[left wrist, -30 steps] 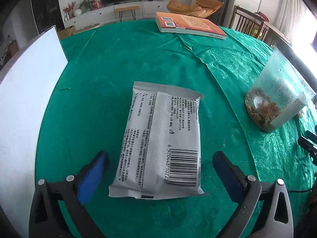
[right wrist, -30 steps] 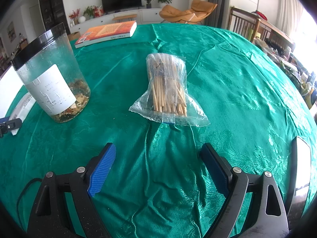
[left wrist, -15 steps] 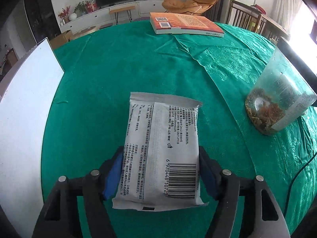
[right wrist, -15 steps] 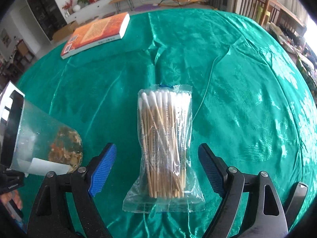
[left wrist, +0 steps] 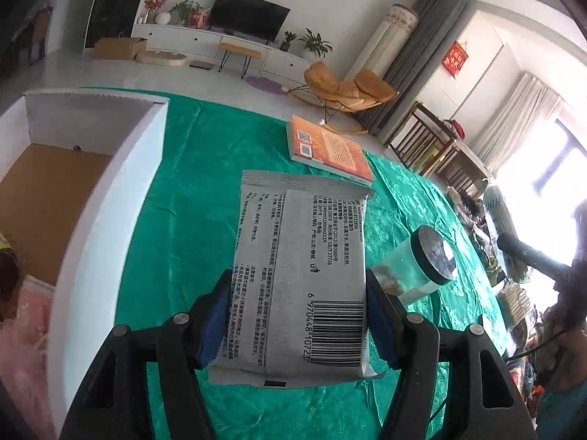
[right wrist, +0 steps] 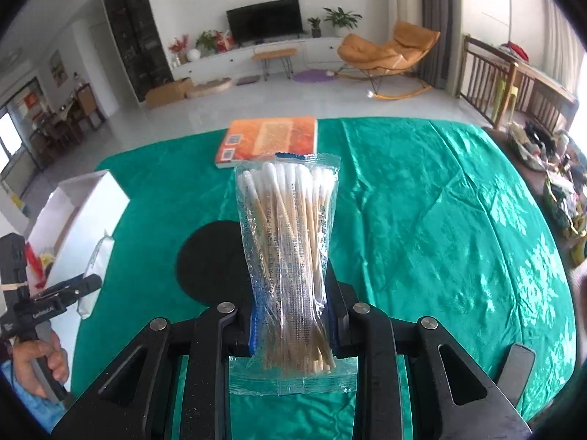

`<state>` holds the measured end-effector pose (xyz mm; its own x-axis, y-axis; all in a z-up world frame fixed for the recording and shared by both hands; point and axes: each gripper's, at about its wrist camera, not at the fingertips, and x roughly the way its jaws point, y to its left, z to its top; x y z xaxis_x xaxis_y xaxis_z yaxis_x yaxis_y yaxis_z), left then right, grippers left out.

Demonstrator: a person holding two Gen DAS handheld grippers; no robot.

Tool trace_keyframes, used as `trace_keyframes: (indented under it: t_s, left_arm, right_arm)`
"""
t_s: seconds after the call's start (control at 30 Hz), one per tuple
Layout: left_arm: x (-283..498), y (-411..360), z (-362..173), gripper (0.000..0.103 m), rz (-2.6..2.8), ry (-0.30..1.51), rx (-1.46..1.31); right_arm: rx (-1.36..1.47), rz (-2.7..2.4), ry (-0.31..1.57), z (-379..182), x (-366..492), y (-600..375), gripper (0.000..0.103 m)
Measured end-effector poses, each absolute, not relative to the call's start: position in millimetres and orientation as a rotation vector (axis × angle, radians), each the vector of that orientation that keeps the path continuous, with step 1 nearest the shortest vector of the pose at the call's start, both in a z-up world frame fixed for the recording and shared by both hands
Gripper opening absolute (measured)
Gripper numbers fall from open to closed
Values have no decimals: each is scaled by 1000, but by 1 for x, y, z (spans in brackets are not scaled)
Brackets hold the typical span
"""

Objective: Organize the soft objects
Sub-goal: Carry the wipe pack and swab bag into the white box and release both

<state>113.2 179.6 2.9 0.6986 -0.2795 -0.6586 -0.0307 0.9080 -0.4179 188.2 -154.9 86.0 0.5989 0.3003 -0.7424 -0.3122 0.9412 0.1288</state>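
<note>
Over green tablecloth (left wrist: 176, 242): left gripper (left wrist: 299, 315) clamping grey wipes packet (left wrist: 299, 275); right gripper (right wrist: 291, 315), jaws just closed, pinching cotton-swab bag (right wrist: 290, 256).

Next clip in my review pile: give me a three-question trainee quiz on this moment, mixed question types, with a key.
1. True or false: the left gripper is shut on the grey wet-wipes pack, which is lifted clear of the green tablecloth.
2. What does the right gripper hold? A) the orange book B) a bag of cotton swabs C) the clear jar
3. Fill in: to the left of the wipes pack stands an open white ____ with a brown floor.

Key
1. True; both pads press its sides.
2. B; the bag of cotton swabs is pinched near its lower end. The orange book lies on the cloth, and the clear jar stands there.
3. box
</note>
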Motion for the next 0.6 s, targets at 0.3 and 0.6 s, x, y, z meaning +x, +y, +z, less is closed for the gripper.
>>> trace_keyframes:
  t_s: [0.3,0.6]
  left_arm:
    - [21,315,38,76,291,776,-269]
    - [-37,346,17,100,579,794,-162]
  right_arm:
    - [5,900,841,124,119,89,29]
    - [-63,1104,863,97,66,211,77]
